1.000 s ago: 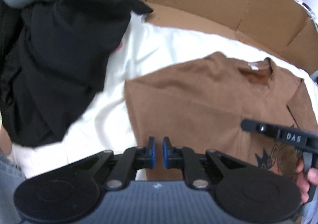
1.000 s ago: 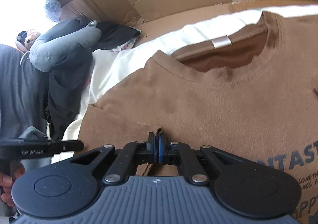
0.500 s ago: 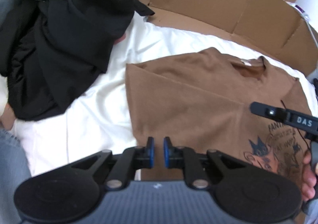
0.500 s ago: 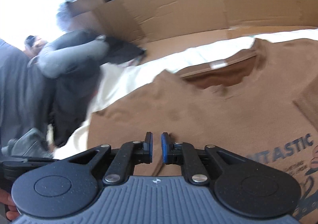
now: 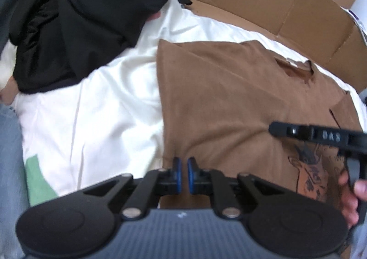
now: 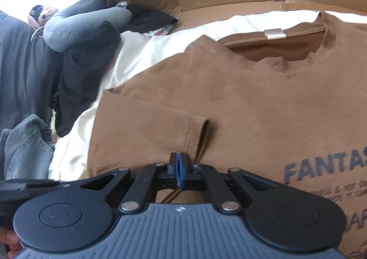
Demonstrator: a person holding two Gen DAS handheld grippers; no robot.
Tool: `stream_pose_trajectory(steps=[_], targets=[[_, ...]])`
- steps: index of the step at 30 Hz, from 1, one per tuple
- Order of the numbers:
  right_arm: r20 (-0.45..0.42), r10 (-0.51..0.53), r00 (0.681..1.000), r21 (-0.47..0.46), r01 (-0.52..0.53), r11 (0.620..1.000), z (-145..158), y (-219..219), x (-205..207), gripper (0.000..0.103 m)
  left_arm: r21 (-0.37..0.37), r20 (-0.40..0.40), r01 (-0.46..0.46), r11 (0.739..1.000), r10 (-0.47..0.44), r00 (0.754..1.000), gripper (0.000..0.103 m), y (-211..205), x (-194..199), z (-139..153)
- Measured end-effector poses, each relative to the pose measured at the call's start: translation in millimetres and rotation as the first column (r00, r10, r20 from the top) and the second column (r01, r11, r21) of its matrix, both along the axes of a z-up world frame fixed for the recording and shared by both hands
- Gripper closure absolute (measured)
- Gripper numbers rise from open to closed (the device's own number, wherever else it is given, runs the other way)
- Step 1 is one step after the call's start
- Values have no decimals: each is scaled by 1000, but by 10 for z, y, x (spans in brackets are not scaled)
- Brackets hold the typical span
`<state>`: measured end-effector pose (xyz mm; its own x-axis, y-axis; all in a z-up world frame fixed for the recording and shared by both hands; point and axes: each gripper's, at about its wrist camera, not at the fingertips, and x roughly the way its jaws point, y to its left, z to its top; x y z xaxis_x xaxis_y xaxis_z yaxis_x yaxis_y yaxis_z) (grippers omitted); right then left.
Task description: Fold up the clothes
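A brown T-shirt (image 5: 229, 102) with a dark print lies flat, front up, on a white sheet (image 5: 103, 109). Its left sleeve (image 6: 149, 130) is folded inward over the chest. My left gripper (image 5: 183, 167) hovers over the shirt's left edge near the hem, its pads a slit apart with nothing between them. My right gripper (image 6: 178, 162) sits just short of the folded sleeve's hem. Its jaws are closing, the pads almost touching, and no cloth shows between them. A hand (image 5: 351, 190) holds the right gripper's handle at the right of the left wrist view.
A heap of black clothing (image 5: 80, 18) lies at the sheet's far left, with a grey pillow (image 6: 87, 24) on top. Cardboard walls (image 5: 263, 1) rise behind the shirt. A grey-green garment (image 6: 25, 144) lies at the near left.
The right gripper let go of the sleeve hem, opened, and has closed again with nothing in it. The sleeve now lies flat on the shirt. The left gripper sank closer to the shirt's left edge.
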<state>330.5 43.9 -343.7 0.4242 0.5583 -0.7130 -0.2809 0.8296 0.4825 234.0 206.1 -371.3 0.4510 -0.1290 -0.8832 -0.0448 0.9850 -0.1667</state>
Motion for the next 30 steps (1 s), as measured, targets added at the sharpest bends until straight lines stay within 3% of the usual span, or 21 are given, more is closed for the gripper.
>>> stream_pose_trajectory(steps=[6,10,16,21,25,30], targets=[[4,-33,999,56,33,998,117,-84,-112,98,9,-5,-18,1000,18,1000,94,9,-300,62],[0,22,1000,91,-22,996,162,28,-292,97,21,-19,-30,999,30,999,94,-15,-423,59],[31,179,983,96,-181,979,236,351,-420,97,11,35,-105,994,105,994,93,-65,-479,145],[18,245,969,-30,-245,969,79,459,-485,93,48,19,-129,991,128,992,93,-71,-395,6],[65,294,954,-97,-287,953,84,433,-545,96,47,34,-137,989,136,990,93,-64,-390,-46],[40,271,962,-98,-266,959,167,373,-561,92,46,36,-109,993,108,994,93,-70,-418,60]])
